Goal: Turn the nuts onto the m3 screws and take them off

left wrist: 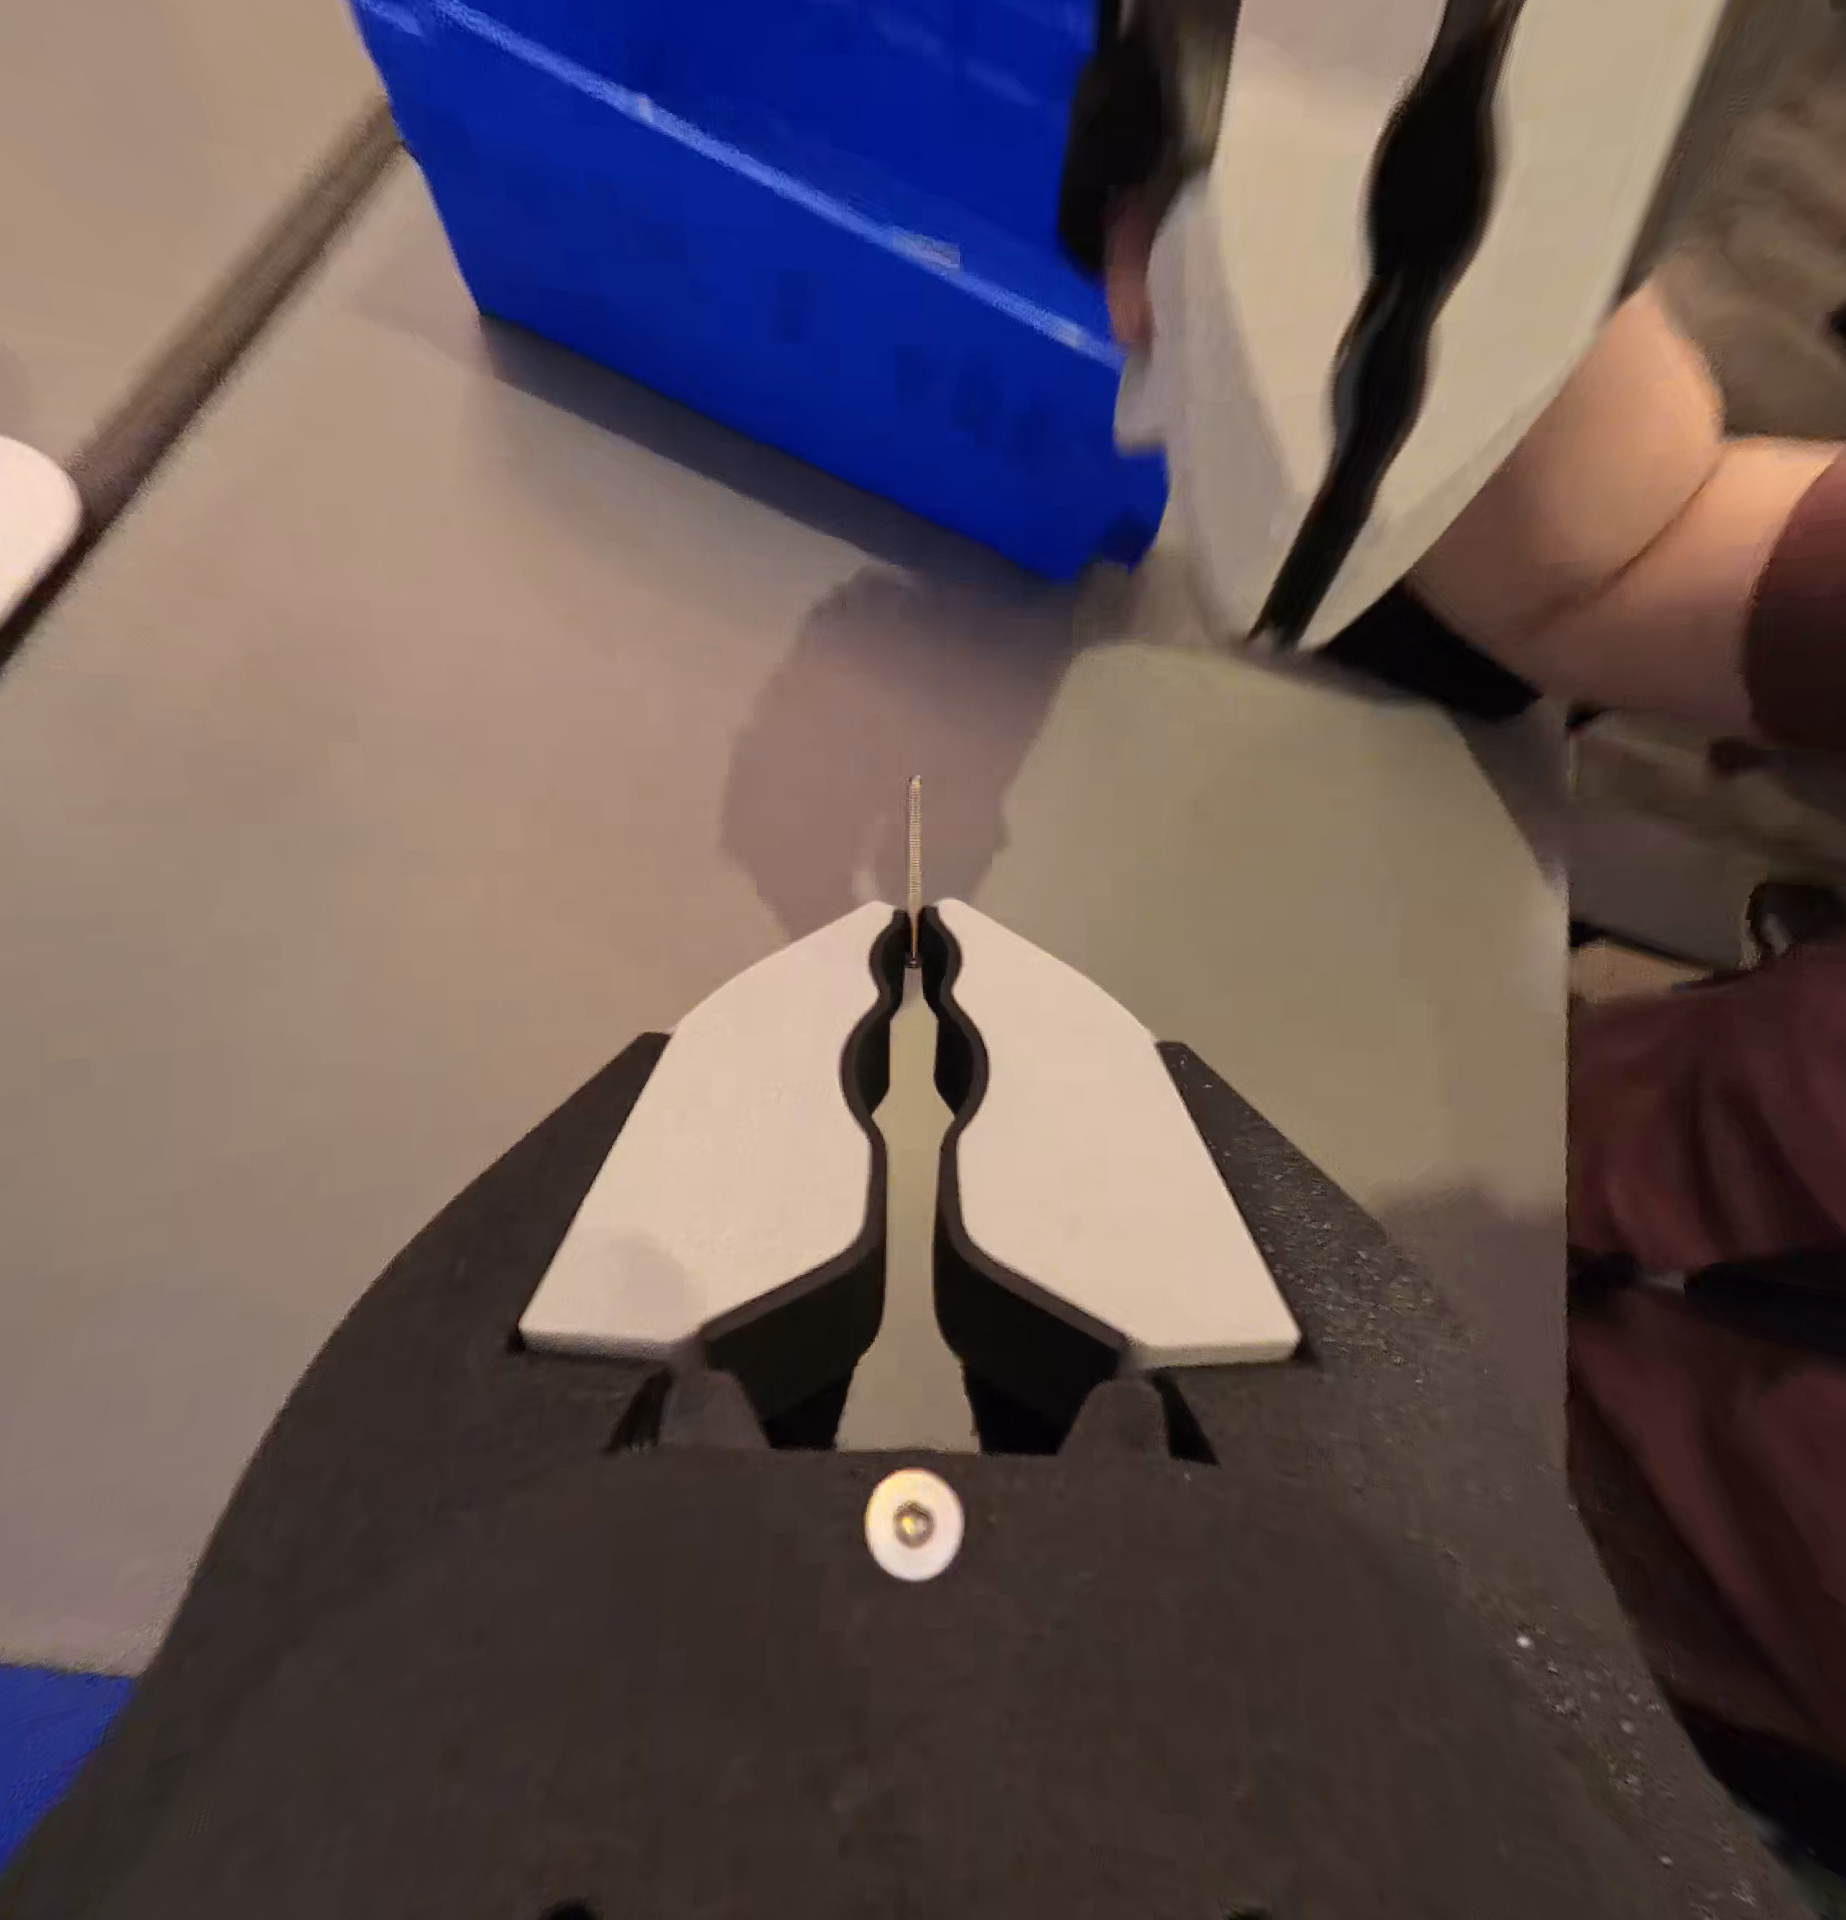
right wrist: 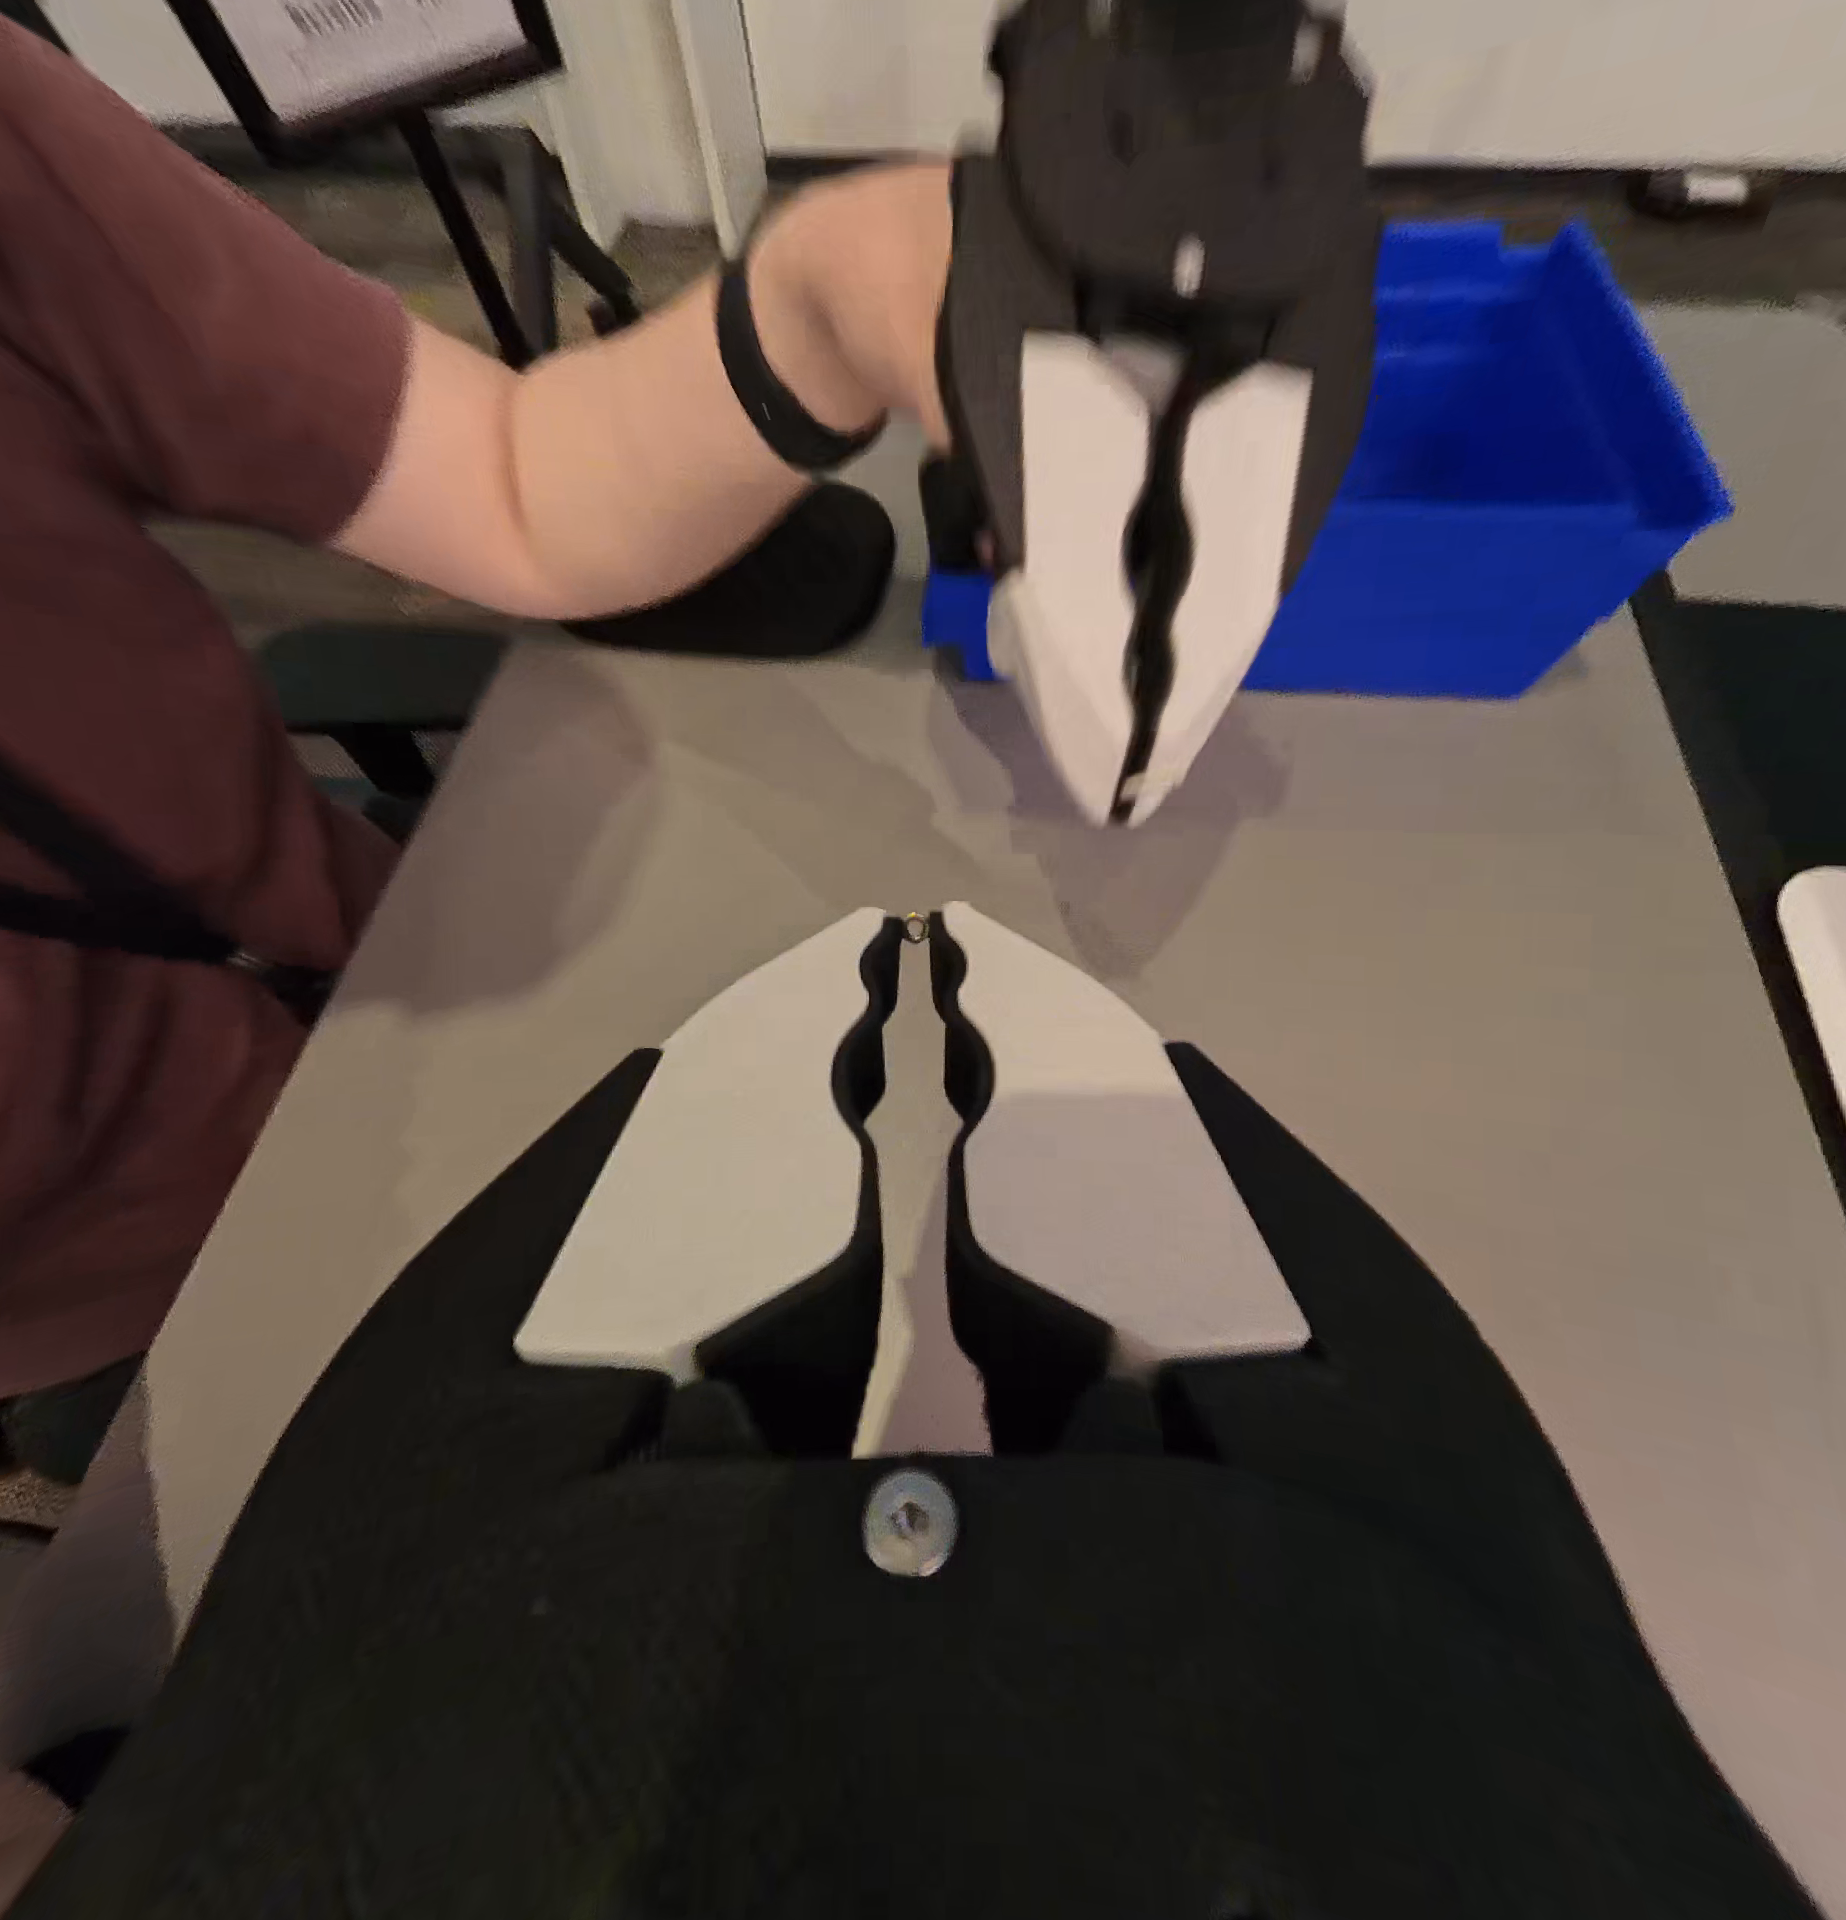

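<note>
steel m3 screw juts forward from the pinching left gripper; the right gripper pinches a nut at its tips. still apart; next, line the nut's hole up with the thread.

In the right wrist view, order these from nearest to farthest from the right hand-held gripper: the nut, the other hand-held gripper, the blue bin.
1. The nut: pinched at the tips of the right hand-held gripper.
2. The left hand-held gripper: ahead, slightly right, above the table.
3. The blue bin: behind it, far right.
</note>
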`<state>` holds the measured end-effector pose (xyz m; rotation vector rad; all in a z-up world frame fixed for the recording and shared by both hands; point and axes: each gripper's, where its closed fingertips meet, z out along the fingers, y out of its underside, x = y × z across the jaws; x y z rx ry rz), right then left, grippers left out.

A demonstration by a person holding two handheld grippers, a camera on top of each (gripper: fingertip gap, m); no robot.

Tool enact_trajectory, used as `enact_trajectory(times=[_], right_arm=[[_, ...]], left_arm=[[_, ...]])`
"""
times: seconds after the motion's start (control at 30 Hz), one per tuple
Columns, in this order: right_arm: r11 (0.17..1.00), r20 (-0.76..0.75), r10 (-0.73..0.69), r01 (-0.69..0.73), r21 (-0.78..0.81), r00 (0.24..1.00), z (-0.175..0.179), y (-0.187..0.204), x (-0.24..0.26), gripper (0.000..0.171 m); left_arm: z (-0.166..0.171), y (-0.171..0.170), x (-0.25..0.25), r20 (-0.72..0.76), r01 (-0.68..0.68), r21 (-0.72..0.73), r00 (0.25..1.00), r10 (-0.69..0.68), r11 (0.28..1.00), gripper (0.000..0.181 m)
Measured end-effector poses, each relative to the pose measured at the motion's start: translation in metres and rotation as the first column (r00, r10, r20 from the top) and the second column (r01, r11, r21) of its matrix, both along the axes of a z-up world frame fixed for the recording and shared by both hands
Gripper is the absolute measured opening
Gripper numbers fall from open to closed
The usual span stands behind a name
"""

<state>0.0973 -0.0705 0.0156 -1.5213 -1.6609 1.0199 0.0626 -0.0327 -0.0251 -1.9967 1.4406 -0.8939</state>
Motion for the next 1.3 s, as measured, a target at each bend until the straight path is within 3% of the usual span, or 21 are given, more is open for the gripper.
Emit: enact_trajectory(times=[0.13,0.33,0.57,1.3], right_arm=[[1.000,-0.030,0.015,-0.014,0.009,0.999,0.005,0.001,0.013,0.006],[0.998,-0.016,0.059,-0.058,0.022,0.998,-0.002,-0.004,0.007,0.006],[0.996,0.060,0.069,-0.072,0.061,0.996,-0.018,-0.006,0.001,0.006],[0.988,0.057,0.140,-0.143,0.059,0.989,-0.020,-0.017,0.003,0.006]], left_arm=[[-0.020,-0.027,0.019,-0.097,0.124,-0.001,0.988,-0.123,0.992,0.002],[-0.017,-0.045,0.030,-0.109,0.177,0.023,0.979,-0.173,0.984,0.002],[-0.012,-0.048,0.031,-0.093,0.182,0.032,0.980,-0.178,0.983,0.002],[-0.011,-0.057,0.036,-0.103,0.247,0.101,0.966,-0.236,0.964,0.002]])
